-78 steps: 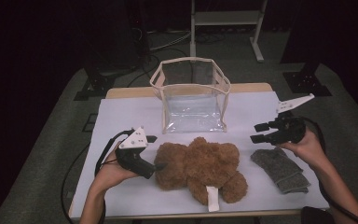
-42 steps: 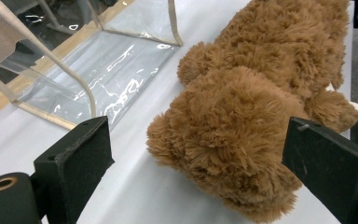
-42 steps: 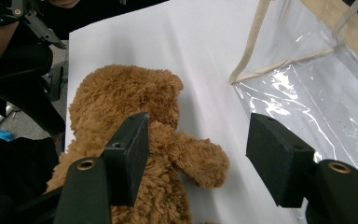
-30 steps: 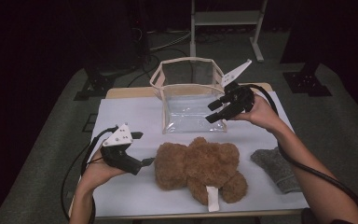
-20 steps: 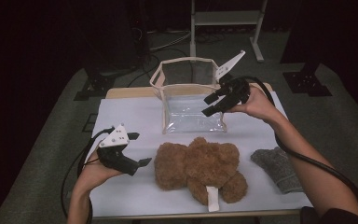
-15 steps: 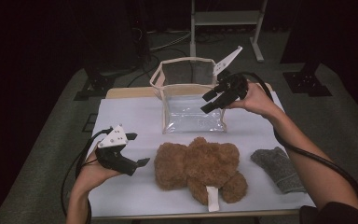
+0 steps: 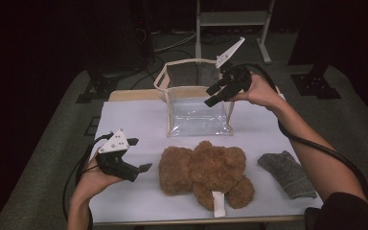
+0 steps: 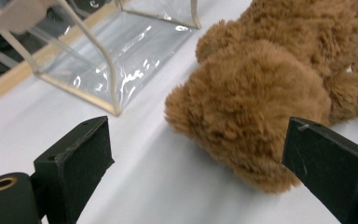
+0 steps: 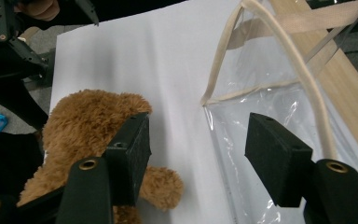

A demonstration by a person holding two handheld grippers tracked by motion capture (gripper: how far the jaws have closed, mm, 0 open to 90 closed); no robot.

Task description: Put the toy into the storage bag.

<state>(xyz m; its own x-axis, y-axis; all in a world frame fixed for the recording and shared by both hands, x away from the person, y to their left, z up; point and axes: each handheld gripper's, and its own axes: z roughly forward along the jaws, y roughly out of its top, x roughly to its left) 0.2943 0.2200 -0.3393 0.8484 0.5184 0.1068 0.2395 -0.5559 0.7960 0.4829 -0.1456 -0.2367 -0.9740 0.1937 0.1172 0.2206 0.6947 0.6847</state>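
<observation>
A clear bag (image 7: 197, 103) with cream trim is stood upright at about twelve o'clock on the white surface (image 7: 129, 120), its mouth open upward, which suits it to receiving something from above. A brown plush bear (image 7: 203, 172) is laid flat toward six o'clock, just in front of the bag and apart from it, and a grey knitted piece (image 7: 287, 173) is left at about four o'clock, well clear of both.

The right hand-held gripper (image 7: 215, 92) is held up over the bag's right-hand rim, at about one o'clock, tilted down toward the opening. In the right gripper view its jaws are seen spread wide with nothing between them, the cream rim (image 9: 303, 79) of the bag lying beyond the gap and untouched. The placement is judged to be a reach for the rim, so that the bag can be steadied or held open.

The left hand-held gripper (image 7: 139, 154) is kept low at about eight o'clock, just beside the bear's near end. In the left gripper view its jaws are likewise parted widely and empty, with the bear's fur (image 8: 261, 116) framed between them but not yet pinched. The aim is judged to be a grasp on the bear for loading into the bag.
</observation>
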